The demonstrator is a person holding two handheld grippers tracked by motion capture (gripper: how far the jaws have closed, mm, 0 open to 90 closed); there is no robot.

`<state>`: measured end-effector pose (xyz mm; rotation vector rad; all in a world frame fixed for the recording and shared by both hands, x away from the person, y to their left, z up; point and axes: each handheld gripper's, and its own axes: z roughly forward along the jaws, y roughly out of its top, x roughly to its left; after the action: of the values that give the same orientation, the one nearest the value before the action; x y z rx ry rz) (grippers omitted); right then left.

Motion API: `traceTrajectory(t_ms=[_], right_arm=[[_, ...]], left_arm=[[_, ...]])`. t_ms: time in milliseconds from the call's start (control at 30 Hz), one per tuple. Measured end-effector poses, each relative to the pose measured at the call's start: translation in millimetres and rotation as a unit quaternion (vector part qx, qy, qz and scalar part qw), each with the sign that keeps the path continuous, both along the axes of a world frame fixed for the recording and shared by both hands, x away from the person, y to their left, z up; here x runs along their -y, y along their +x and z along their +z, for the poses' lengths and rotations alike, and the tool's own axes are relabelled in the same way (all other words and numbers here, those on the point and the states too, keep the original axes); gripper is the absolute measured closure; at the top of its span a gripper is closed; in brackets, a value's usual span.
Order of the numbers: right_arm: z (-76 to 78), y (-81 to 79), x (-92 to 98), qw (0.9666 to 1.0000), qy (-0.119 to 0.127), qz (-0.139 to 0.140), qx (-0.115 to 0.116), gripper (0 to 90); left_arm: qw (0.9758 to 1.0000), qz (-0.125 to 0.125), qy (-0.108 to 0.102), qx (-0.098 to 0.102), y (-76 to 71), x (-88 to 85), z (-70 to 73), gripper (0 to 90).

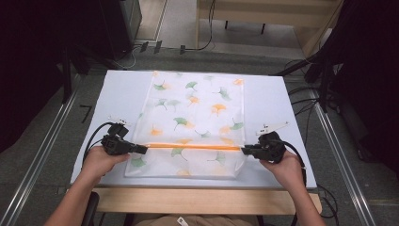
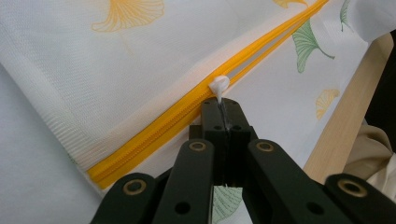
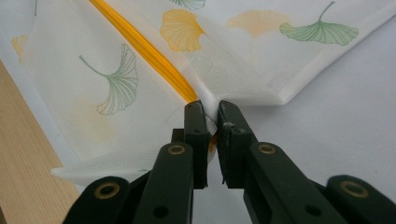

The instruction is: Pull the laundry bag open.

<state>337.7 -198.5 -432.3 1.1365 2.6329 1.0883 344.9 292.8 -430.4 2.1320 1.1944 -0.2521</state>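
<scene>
The left hand lies low on the near-left part of the table, forearm coming in from the bottom edge, and levels the left gripper rightward at the mesh bag. Its jaws are pressed together on the white zipper pull at the bag's left end. Across the table the right hand mirrors that pose — the right gripper points leftward, its jaws nearly closed and pinching the bag's fabric right at the end of the yellow zipper.

The left gripper view brings out what the high view is too far off to show: the small pull held by its tab, and the zipper's two halves parted beyond it. The right gripper view shows the white mesh bunched and lifted into a fold between the jaws, with a corner of the bag drawn up off the surface.

The bag, printed with green and orange ginkgo leaves, lies flat in the middle of a pale blue-white table top, the zipper running across its near part between the two grippers. A wooden edge borders the near side — beyond the table, grey floor, cables and dark equipment stands.
</scene>
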Motion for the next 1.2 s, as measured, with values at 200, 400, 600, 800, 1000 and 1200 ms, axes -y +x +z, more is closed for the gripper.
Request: traceTrajectory(t_ms=[200,400,600,800,1000,1200], right_arm=[[-0.1,0.0,-0.1,1.0000,-0.001,0.000,0.000,85.1],[-0.2,0.2,0.1,1.0000,-0.001,0.000,0.000,85.1],[-0.2,0.2,0.2,1.0000,-0.001,0.000,0.000,85.1],[-0.3,0.2,0.5,1.0000,-0.002,0.000,-0.001,85.1],[-0.8,0.5,0.7,1.0000,-0.002,-0.001,-0.002,85.1],[-0.9,0.5,-0.4,1.0000,-0.004,0.000,-0.001,85.1]], left_arm=[[1.0000,0.000,0.000,0.000,0.3,-0.2,-0.1,90.0],[1.0000,-0.001,0.000,-0.002,0.3,-1.5,0.3,90.0],[1.0000,0.000,0.006,-0.003,0.2,-2.2,-0.2,90.0],[1.0000,-0.002,0.009,-0.003,0.2,-5.9,-0.9,90.0],[0.9999,0.013,0.009,-0.005,-2.2,-20.6,-1.3,90.0],[0.9998,0.017,0.008,-0.005,-4.0,-25.0,-1.4,90.0]])
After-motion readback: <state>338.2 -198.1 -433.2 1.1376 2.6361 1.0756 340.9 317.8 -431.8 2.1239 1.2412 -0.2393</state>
